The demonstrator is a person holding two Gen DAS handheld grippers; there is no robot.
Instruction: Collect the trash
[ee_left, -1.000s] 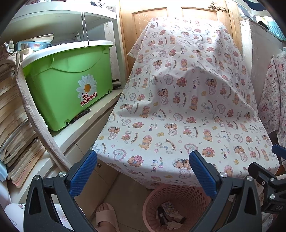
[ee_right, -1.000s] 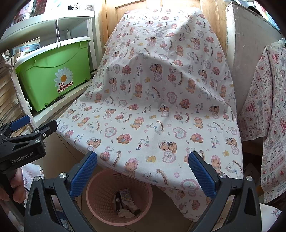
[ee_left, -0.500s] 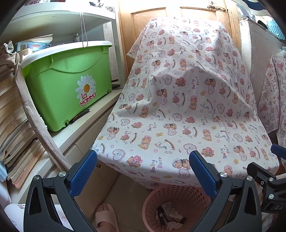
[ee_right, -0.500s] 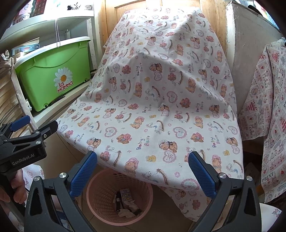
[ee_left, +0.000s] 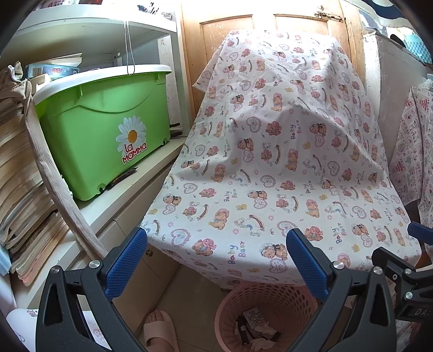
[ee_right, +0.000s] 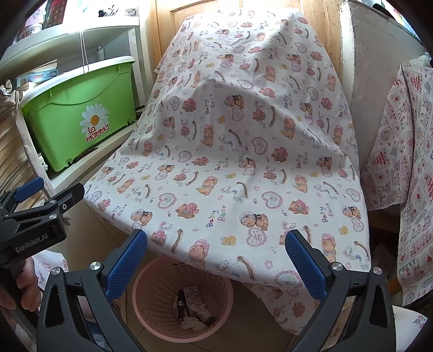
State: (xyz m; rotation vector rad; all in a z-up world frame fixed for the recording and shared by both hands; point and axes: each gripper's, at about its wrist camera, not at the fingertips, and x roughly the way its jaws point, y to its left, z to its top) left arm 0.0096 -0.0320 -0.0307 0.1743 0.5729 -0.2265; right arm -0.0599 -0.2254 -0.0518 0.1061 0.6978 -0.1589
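Nearest, both grippers hang with jaws wide apart and nothing between them: the left gripper and the right gripper each look down past their blue pads. The right gripper's side also shows at 4 o'clock in the left view, and the left gripper's at 9 o'clock in the right view, with a hand on its grip.

Just below, at 6 o'clock, stands the pink bin on the tiled floor, half tucked under the cloth's edge. The trash already lies in its bottom: a small printed box, something dark and some crumpled white scraps. A foot in a slipper rests beside the bin at 7 o'clock in the left view.

Beyond, from centre to 12 o'clock, the bear-print cloth drapes over a table and lumps behind it; no loose litter shows on it. My reading: the collecting looks done or between items, so the next move calls for finding any leftover piece, closing on it and dropping it squarely into the bin's mouth, clear of the overhanging cloth.

Farther, at 10 o'clock, a green box sits on a white shelf, stacked papers at 9 o'clock, a wooden door at 12 and another printed cloth at 3
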